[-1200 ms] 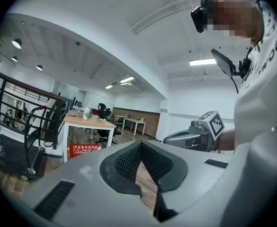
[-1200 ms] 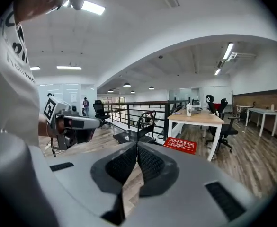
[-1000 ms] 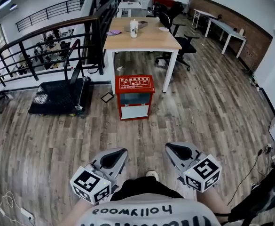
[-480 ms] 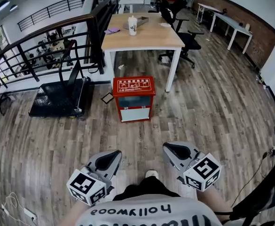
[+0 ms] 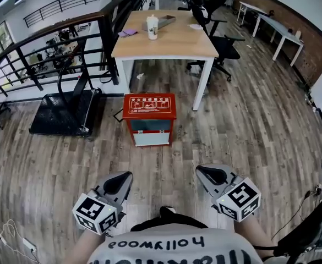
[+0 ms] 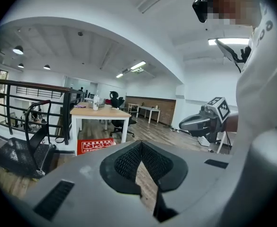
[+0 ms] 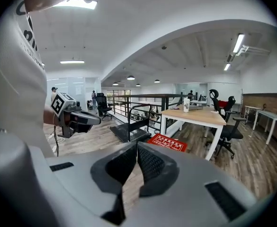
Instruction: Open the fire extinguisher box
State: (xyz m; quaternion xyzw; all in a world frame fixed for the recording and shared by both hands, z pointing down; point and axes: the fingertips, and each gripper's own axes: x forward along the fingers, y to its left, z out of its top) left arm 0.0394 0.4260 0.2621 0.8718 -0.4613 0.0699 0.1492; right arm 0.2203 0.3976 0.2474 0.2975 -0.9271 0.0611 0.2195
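The shirt (image 5: 166,245) reads "hollywood"; the fire extinguisher box (image 5: 149,105) bears Chinese print.

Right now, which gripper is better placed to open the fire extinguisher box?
Left, marginally: the fire extinguisher box lies ahead, nearer the left gripper than the right gripper. Both jaws shut, empty, well short of it.

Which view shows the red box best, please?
The head view: the box shows whole, with lid and front panel. The left and right gripper views catch only its red lid, small and at a shallow angle.
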